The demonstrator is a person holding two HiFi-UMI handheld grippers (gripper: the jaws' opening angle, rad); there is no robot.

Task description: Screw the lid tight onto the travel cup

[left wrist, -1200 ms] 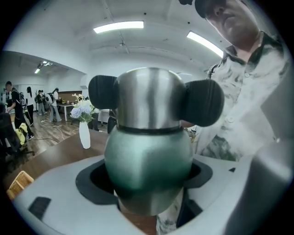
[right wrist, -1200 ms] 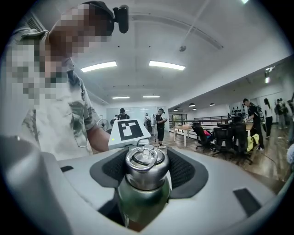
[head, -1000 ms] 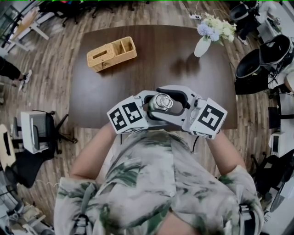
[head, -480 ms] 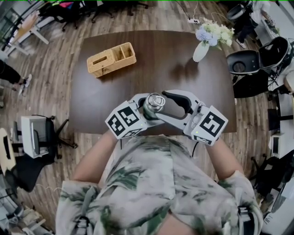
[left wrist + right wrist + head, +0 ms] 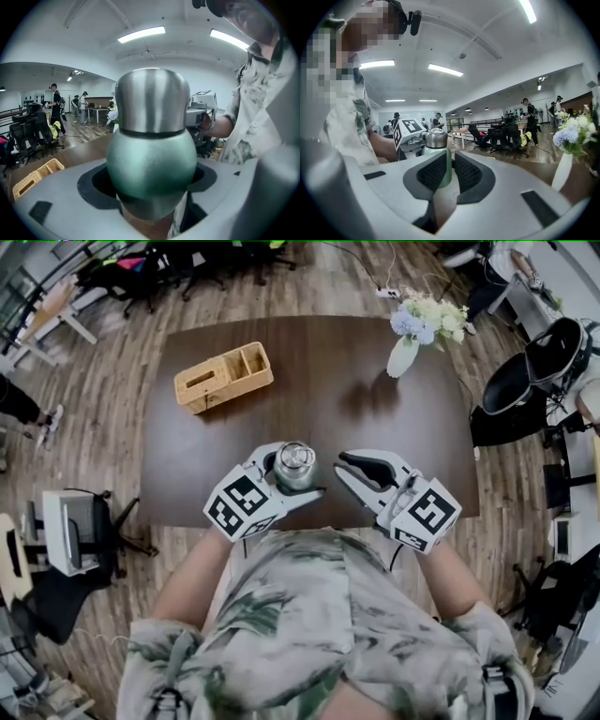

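Observation:
The travel cup point(image 5: 294, 463) has a green body point(image 5: 151, 157) and a steel lid point(image 5: 152, 99) sitting on top. My left gripper point(image 5: 284, 476) is shut on the cup's body and holds it upright above the table's near edge. In the left gripper view the cup fills the space between the jaws. My right gripper point(image 5: 341, 467) hangs a short way to the right of the cup, apart from it. Its jaws are closing with only a narrow gap and nothing between them. In the right gripper view point(image 5: 452, 172) the cup point(image 5: 436, 138) shows farther off, beyond the gap.
The dark wooden table point(image 5: 309, 371) carries a wicker basket point(image 5: 223, 377) at the back left and a white vase of flowers point(image 5: 412, 332) at the back right. Office chairs point(image 5: 544, 362) stand right of the table. Other people stand far off in the room.
My right gripper has come off the lid and drawn away to the right, its jaws narrowing. The left gripper has carried the cup slightly left and toward the person.

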